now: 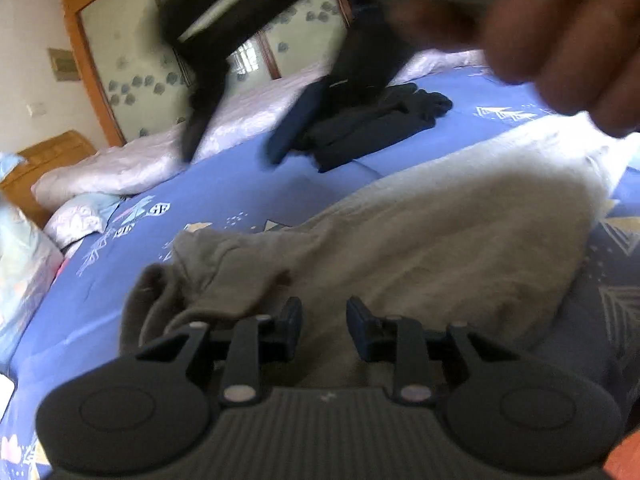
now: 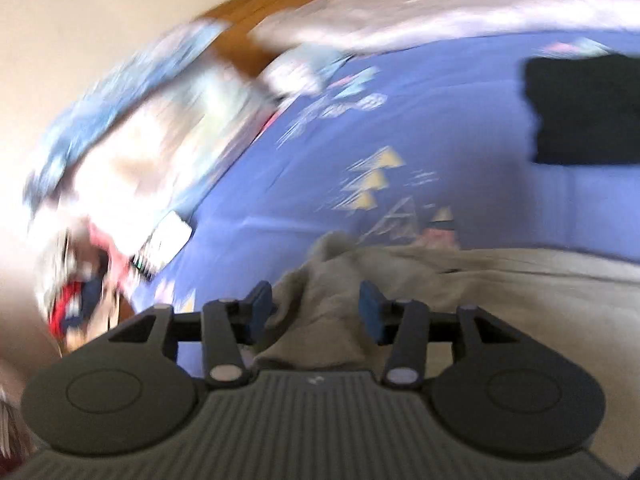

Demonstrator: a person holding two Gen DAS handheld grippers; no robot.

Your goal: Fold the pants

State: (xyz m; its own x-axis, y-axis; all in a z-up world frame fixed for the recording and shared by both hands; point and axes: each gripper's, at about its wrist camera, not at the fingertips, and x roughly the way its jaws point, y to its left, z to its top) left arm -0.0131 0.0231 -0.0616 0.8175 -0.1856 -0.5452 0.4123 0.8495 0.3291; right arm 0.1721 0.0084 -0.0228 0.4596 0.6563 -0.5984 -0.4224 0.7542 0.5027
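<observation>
Grey-beige pants [image 1: 420, 240] lie spread on a blue patterned bed sheet [image 1: 248, 192]. My left gripper [image 1: 324, 320] hovers low over their near end; its jaws stand a little apart and the pads press on nothing. In the right wrist view a bunched edge of the pants [image 2: 320, 300] fills the gap between the blue pads and rises in a peak past them. My right gripper [image 2: 316, 310] is shut on that bunch. A blurred hand [image 1: 560, 40] with a dark blurred shape beside it crosses the top of the left wrist view.
A stack of folded dark clothes [image 1: 360, 128] lies farther up the bed and also shows as a dark cloth [image 2: 580, 112]. A pale pink quilt [image 1: 120, 172] runs along the far edge. A white flat object [image 2: 168, 236] lies by a colourful pile at the left.
</observation>
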